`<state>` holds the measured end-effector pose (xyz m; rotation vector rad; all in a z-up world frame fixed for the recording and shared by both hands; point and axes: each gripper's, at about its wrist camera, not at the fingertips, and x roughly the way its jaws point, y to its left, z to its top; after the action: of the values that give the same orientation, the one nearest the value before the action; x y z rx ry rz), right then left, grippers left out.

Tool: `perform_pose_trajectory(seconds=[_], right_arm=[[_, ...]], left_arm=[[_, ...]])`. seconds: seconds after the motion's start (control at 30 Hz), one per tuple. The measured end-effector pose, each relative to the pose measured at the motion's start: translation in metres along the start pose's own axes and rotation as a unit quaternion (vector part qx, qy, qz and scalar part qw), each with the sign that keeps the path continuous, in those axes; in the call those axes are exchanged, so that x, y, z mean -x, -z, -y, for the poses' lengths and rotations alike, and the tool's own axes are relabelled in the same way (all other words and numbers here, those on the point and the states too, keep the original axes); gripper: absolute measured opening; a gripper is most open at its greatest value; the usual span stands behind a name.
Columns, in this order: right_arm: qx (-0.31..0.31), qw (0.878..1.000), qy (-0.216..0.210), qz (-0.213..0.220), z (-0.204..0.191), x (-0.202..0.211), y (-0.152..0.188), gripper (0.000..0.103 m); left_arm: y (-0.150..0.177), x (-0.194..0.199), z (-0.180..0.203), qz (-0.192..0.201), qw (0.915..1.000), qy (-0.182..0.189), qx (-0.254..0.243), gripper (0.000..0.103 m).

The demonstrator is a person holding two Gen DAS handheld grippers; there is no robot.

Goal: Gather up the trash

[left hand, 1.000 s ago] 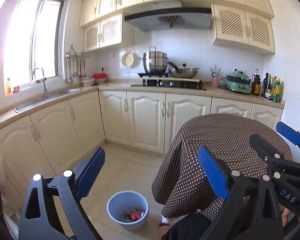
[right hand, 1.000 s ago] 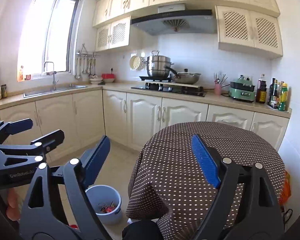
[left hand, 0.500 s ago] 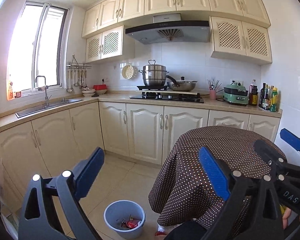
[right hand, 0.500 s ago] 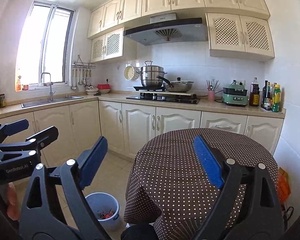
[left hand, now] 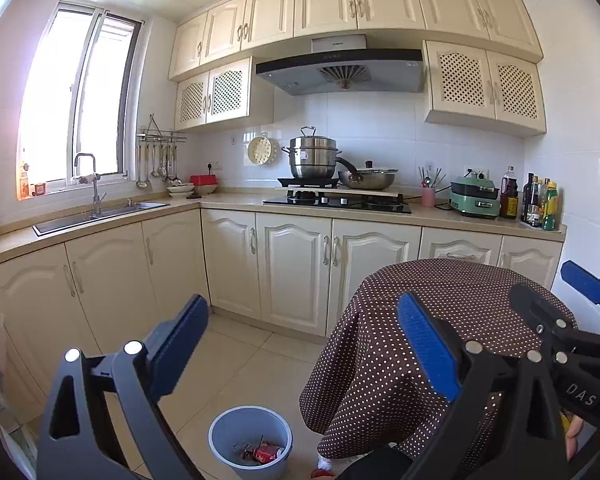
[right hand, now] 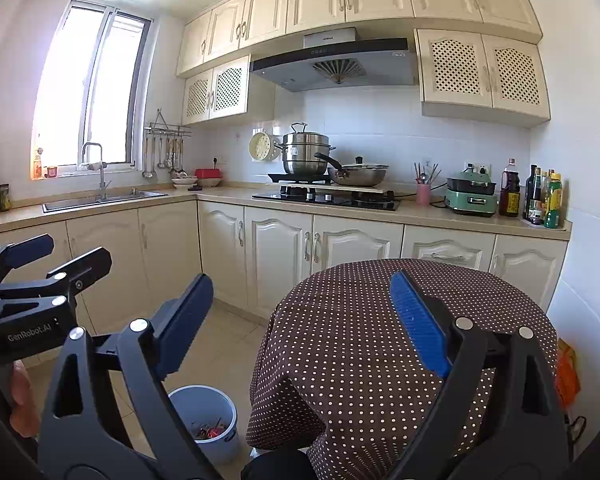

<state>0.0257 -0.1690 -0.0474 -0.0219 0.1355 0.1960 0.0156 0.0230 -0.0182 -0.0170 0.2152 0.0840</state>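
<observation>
Both grippers empty, held up at about tabletop height, facing into the kitchen. Left hand-held gripper [left hand: 302, 344]: blue pads spread wide apart, nothing between them. Right hand-held gripper [right hand: 302, 316]: same, jaws wide, nothing held; in the left wrist view it shows at the far right edge, beside the round tabletop [left hand: 452, 292] with its brown dotted cloth. Cloth top is bare in both views; no loose rubbish visible on it. The task's things sit low: a pale blue bin [left hand: 250, 442] on the tiled floor just beside the hanging cloth edge, with red wrappers and scraps [left hand: 262, 451] already lying in its bottom. A small red-and-white item [left hand: 320, 472] shows on the floor right by the bin at the frame's lower edge, partly cut off, too little visible to name. Judgement: the step in hand looks like the gap between pickups, or the close of the job, since most rubbish appears binned. If that floor item is trash, the next move calls for lowering one gripper well down toward the floor, tipping the fingers downward, closing on it, then a short carry over the bin rim and a release. Otherwise, a scan for leftovers. Counter, stove pots [right hand: 306, 154] and sink [right hand: 100, 198] are well apart from the work.
</observation>
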Motion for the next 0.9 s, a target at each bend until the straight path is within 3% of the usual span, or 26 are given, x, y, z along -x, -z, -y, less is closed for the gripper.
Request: perform_pose_trajectory(seconds=[0.9], right_arm=[[0.002, 1.0, -0.007, -0.006, -0.0065, -0.0067, -0.0007, 0.089]], left_arm=[[0.005, -0.0009, -0.0018, 0.003, 1.0, -0.001, -0.003, 0.094]])
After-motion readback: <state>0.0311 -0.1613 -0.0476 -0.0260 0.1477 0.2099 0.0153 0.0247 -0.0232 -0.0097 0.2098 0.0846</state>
